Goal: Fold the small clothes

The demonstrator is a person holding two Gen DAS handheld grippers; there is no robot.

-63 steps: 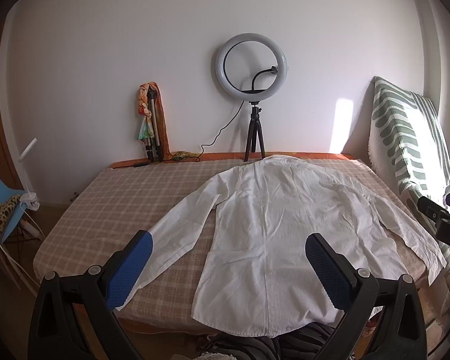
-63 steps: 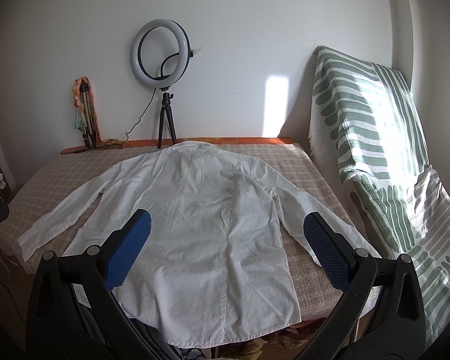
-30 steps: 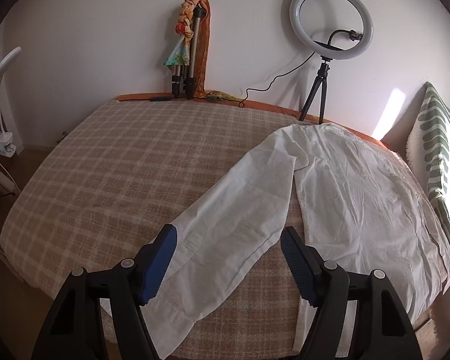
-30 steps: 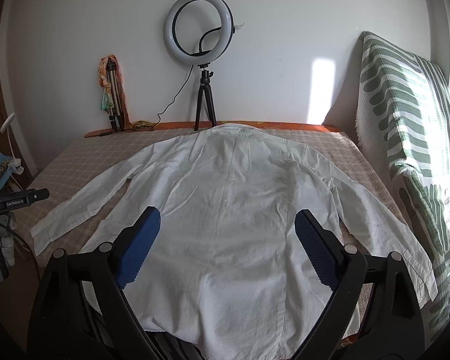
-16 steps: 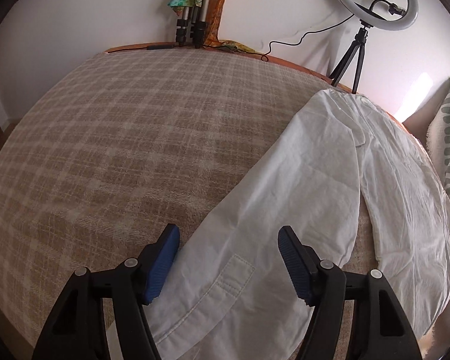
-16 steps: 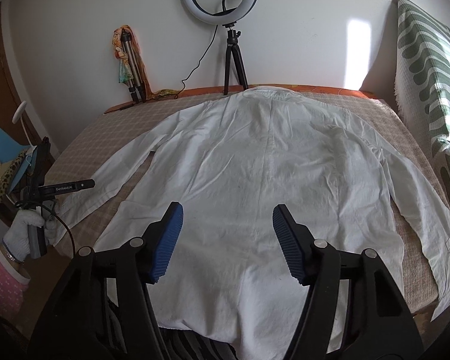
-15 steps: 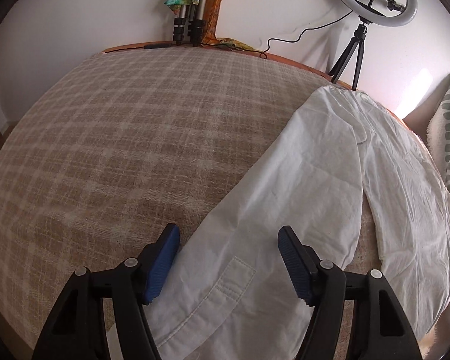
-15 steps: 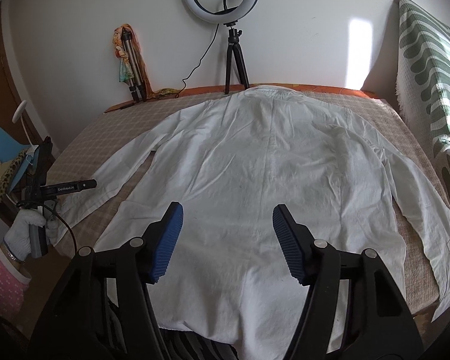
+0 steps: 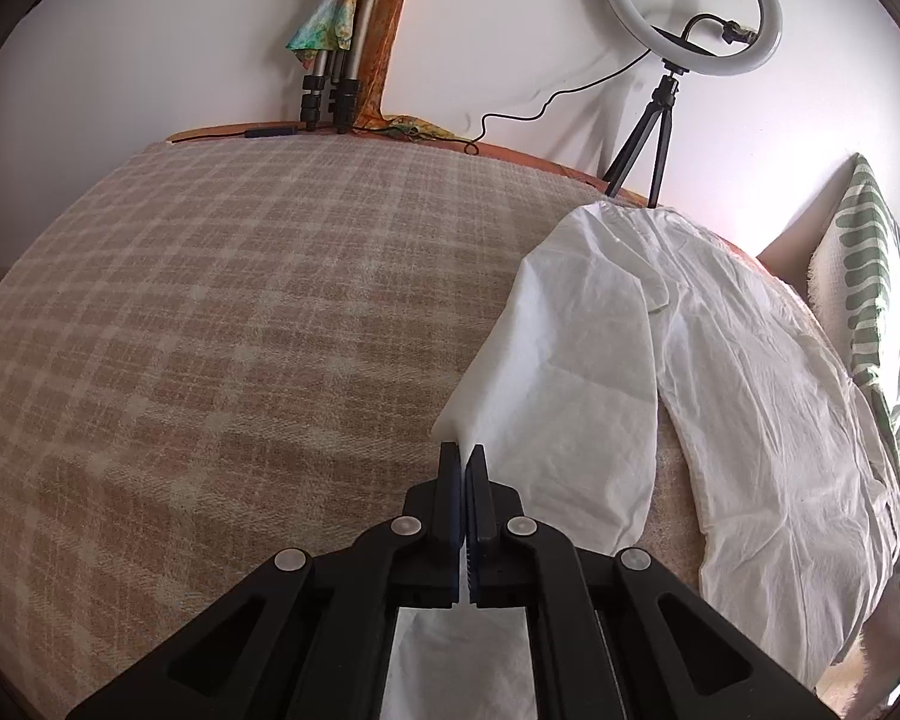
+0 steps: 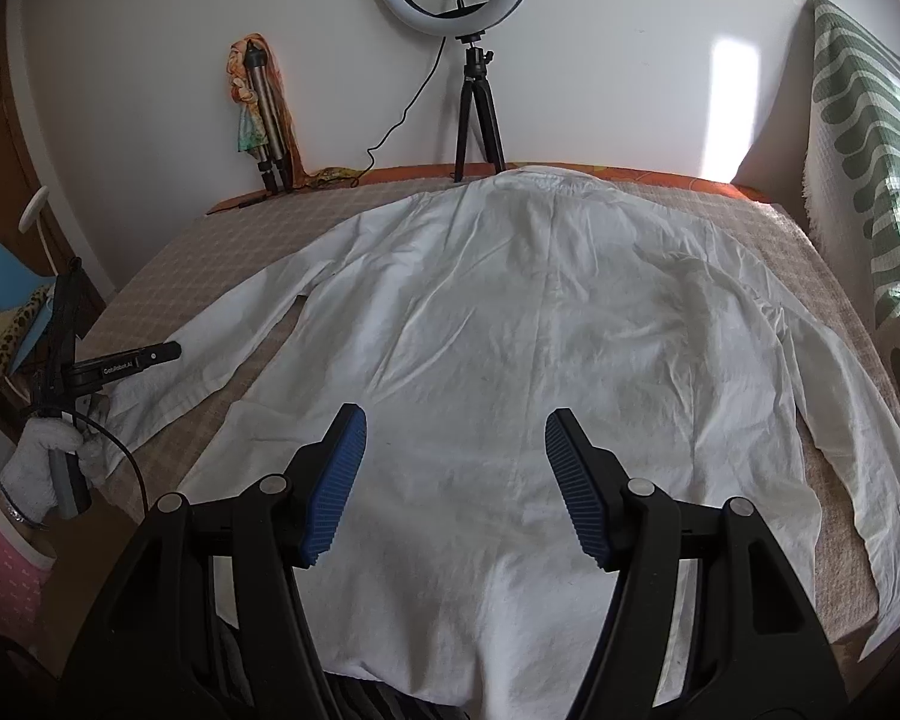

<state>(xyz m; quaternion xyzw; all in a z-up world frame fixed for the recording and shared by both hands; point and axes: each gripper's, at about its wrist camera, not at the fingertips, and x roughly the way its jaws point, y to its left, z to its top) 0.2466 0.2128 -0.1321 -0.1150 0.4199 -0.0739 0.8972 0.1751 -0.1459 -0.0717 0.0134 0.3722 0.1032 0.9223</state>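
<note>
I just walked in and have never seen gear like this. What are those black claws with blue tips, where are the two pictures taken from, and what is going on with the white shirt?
They are hand-held grippers, one in each of a person's hands, each carrying a camera that looks along its two fingers.

Left-hand camera: the left gripper has just closed on the end of one sleeve of the white shirt, pinching the cloth.

Right-hand camera: the right gripper hangs open over the shirt's lower back, holding nothing. At the left edge you see the gloved hand holding the other gripper.

The shirt lies spread on a checked bed cover.
</note>
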